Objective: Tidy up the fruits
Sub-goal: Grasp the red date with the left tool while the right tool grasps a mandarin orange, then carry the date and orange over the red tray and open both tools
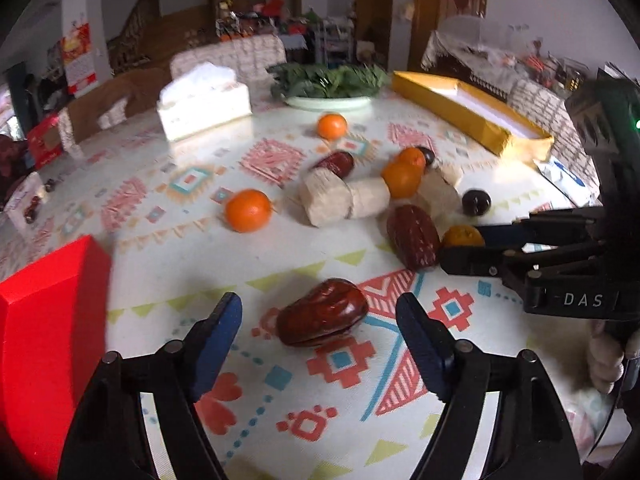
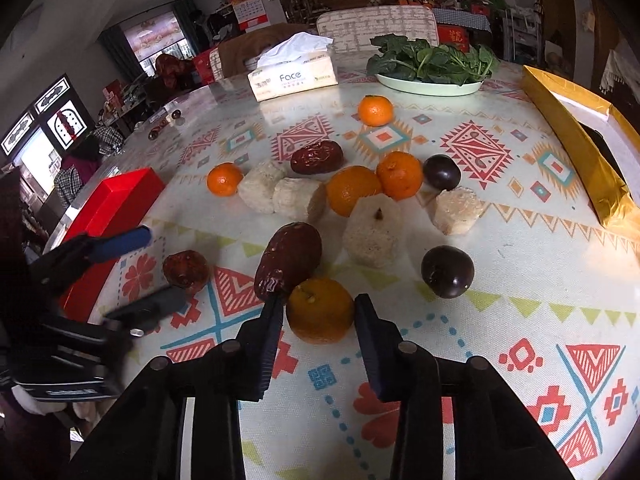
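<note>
Right tool (image 2: pixel 316 318) straddles small round orange tangerine (image 2: pixel 319 309), just in front of long dark-red date (image 2: pixel 289 258) on patterned desk (image 2: pixel 500 288); pads not pressing yet. Left tool (image 1: pixel 320 326) open, bracketing wrinkled dark-red date (image 1: pixel 322 312) w/o contact. Squeeze centred, gently; avoid nudging neighbours.

Soft daylight — sheen glares off the tablecloth (image 2: pixel 280 120); fisheye edges bend and darken, left view slightly blurred.
</note>
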Tool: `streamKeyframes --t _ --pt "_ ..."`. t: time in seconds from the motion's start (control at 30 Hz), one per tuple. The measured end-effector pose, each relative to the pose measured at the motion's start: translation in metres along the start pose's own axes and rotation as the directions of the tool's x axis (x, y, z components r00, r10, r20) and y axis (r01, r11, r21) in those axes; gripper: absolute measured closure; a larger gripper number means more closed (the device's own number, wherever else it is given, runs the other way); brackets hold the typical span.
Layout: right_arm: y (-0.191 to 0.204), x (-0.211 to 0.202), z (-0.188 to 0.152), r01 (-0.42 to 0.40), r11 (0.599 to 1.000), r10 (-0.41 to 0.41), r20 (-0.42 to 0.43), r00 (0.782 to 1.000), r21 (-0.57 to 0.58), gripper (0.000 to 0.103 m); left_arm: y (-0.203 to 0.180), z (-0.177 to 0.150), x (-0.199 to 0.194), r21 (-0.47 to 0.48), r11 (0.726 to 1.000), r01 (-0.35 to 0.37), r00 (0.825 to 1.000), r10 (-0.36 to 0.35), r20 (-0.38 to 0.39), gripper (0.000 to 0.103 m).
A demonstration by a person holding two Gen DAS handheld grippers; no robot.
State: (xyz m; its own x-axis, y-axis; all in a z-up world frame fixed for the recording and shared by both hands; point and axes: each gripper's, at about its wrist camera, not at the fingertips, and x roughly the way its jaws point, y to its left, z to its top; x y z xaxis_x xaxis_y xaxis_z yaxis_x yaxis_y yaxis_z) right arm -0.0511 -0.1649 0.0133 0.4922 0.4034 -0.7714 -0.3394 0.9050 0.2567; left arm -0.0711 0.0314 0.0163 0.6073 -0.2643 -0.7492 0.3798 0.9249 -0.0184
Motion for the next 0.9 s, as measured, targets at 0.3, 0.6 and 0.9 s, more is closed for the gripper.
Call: streamKeyframes --t 0.3,0.6,0.9 --pt "0.0 0.003 0.003 0.008 1.0 -0.007 0.012 1.0 -0.005 0.063 0.001 0.0 0.006 -0.03 0.999 0.014 0.999 -0.015 -0.038 0.056" --pt "0.003 -0.01 -0.005 -0.005 1.0 0.004 0.034 0.999 0.017 0.067 0.022 -0.008 -0.031 -0.175 0.984 0.025 0.998 -0.014 0.061 0.056" --pt "0.062 -0.045 0.002 -0.101 0.992 0.107 0.081 0.991 -0.073 0.067 0.087 -0.047 -0.115 -0.379 0.923 -0.073 0.979 0.14 0.151 0.056"
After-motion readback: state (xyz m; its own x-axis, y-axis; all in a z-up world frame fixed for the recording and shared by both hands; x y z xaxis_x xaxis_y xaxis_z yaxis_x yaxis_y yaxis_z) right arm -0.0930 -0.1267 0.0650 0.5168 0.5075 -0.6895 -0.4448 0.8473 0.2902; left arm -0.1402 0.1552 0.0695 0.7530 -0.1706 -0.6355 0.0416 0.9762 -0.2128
